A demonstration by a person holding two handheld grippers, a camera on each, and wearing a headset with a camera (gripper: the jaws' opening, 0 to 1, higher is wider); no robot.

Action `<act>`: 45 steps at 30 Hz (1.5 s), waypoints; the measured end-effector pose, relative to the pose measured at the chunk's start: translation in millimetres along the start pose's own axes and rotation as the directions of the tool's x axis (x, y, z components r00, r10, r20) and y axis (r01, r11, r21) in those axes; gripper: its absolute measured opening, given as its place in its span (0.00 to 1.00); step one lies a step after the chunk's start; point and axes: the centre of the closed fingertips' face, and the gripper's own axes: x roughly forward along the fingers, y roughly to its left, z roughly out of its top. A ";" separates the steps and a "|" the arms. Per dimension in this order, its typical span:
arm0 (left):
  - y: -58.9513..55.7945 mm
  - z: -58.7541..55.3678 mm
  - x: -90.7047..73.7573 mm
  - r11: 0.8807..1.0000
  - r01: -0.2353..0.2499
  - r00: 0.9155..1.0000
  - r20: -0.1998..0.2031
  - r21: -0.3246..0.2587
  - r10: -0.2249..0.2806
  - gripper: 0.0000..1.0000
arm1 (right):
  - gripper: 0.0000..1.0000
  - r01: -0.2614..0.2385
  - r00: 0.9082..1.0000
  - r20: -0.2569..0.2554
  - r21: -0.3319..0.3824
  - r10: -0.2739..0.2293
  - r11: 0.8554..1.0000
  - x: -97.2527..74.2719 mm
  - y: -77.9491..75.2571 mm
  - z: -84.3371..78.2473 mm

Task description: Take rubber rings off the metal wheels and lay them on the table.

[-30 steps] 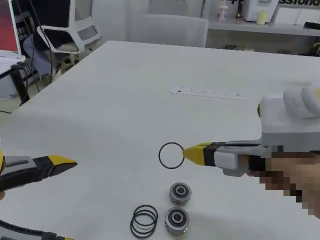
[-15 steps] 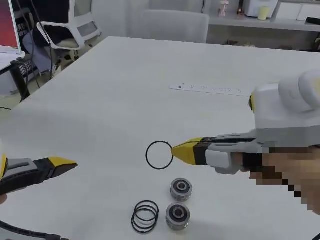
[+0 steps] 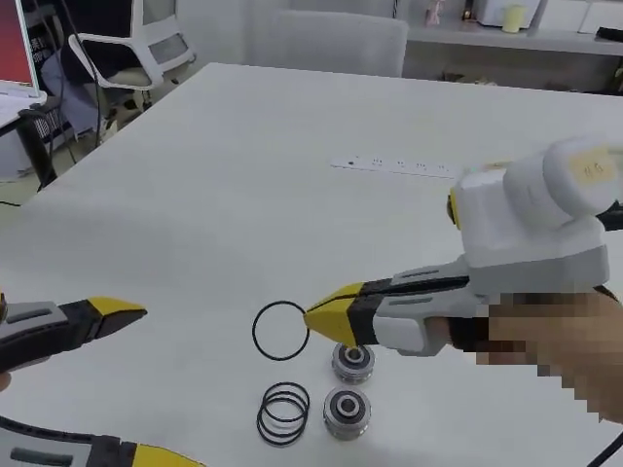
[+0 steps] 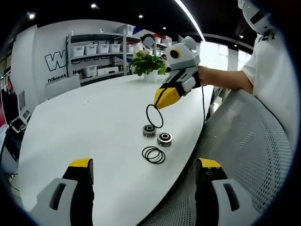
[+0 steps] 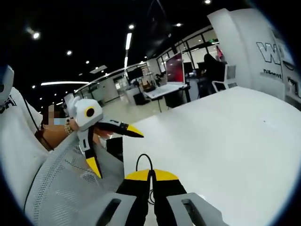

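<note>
Okay, quick update: over the last second my right gripper (image 3: 310,319) has swung the loose rubber ring (image 3: 254,332) from about 12 o'clock of the far wheel (image 3: 352,360) round to roughly 10 o'clock of it. The headset moved too, so I'm judging that against the wheels, not the frame. The ring now sits just at 12 o'clock of the pile of rings (image 3: 283,413) already lying on the table (image 3: 292,175), near it but not touching. The right jaws are pinched fully together on the ring's edge. In the right gripper view the black loop sticks up from the closed yellow tips, and in the left gripper view it hangs from the tips and looks clear of the tabletop. So this ring is off its wheel and carried most of the way; what's left is lowering it and letting go beside the pile. My gripper body overlaps the far wheel in the head view, so I'd watch for nudging it on the way down. My left gripper (image 4: 145,164) is spread wide with nothing in it, parked at about 9 o'clock of the pile, well apart. The near wheel (image 3: 347,411) sits just at 3 o'clock of the pile. I can't tell at this size whether either wheel still carries a ring.
</note>
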 end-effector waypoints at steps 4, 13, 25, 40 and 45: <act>-1.1 -1.1 0.8 1.000 0.001 1.000 -0.012 0.017 -0.001 0.87 | 0.00 -0.009 1.000 -0.029 -0.022 0.008 1.000 3.9 3.4 -5.4; 0.2 -2.9 1.4 1.000 0.001 1.000 -0.013 -0.010 -0.001 0.87 | 0.00 -0.046 0.991 -0.125 -0.067 0.038 0.997 17.9 12.5 -28.8; 2.6 -8.6 2.1 1.000 -0.004 0.999 -0.040 -0.016 0.003 0.87 | 0.00 -0.009 0.976 -0.219 -0.062 -0.005 0.998 29.3 0.8 -56.8; 1.9 -12.6 3.3 1.000 0.004 0.998 -0.058 -0.029 -0.005 0.85 | 0.00 0.056 0.953 -0.291 -0.092 -0.081 0.994 35.7 -17.0 -82.3; 1.5 -13.1 3.4 1.000 0.006 0.998 -0.060 -0.030 -0.008 0.85 | 0.00 0.063 0.950 -0.297 -0.130 -0.100 0.990 37.0 -20.3 -84.0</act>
